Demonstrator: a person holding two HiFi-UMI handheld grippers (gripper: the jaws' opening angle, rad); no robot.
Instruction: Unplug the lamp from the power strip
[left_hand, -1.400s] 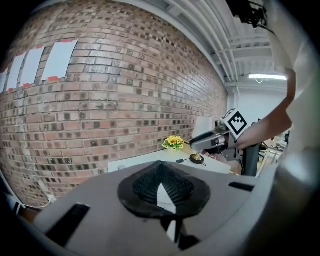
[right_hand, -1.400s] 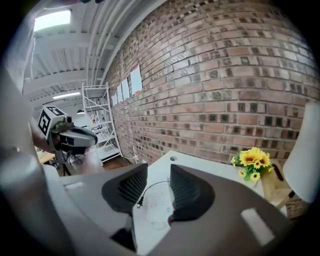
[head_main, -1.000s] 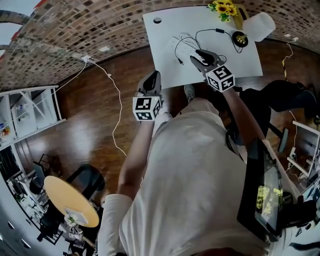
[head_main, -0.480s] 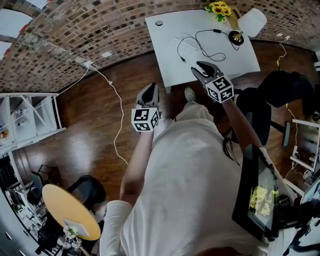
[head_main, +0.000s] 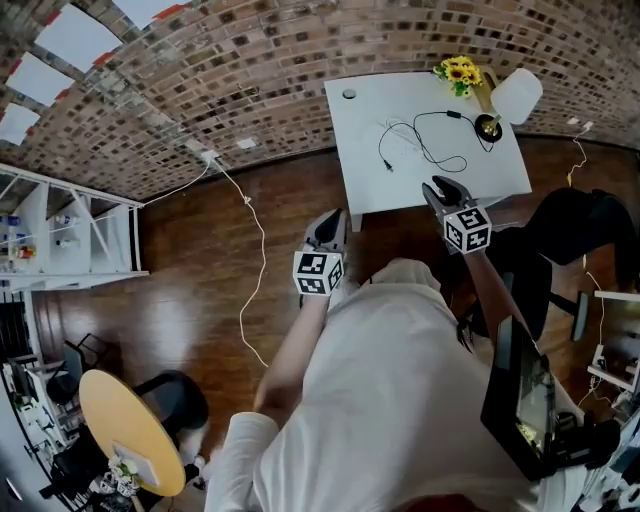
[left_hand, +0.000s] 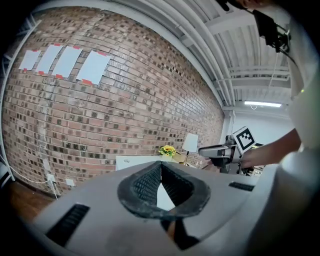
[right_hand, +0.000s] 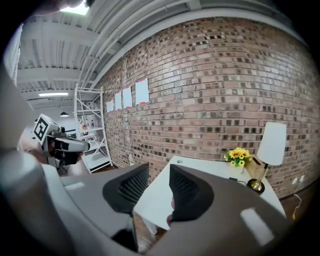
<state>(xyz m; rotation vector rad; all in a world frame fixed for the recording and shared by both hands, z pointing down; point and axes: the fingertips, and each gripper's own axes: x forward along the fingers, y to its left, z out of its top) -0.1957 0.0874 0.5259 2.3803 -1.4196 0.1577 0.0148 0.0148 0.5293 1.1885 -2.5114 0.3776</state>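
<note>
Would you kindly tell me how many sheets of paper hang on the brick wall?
4, in one row on the brick wall: first sheet far left in the left gripper view, second sheet, third sheet, fourth sheet rightmost. Others may be out of view.

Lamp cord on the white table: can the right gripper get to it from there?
Probably yes. The right gripper hangs at the table's near edge, fingers apart, just closing slightly, nothing between them, and nothing blocks the cord.
</note>
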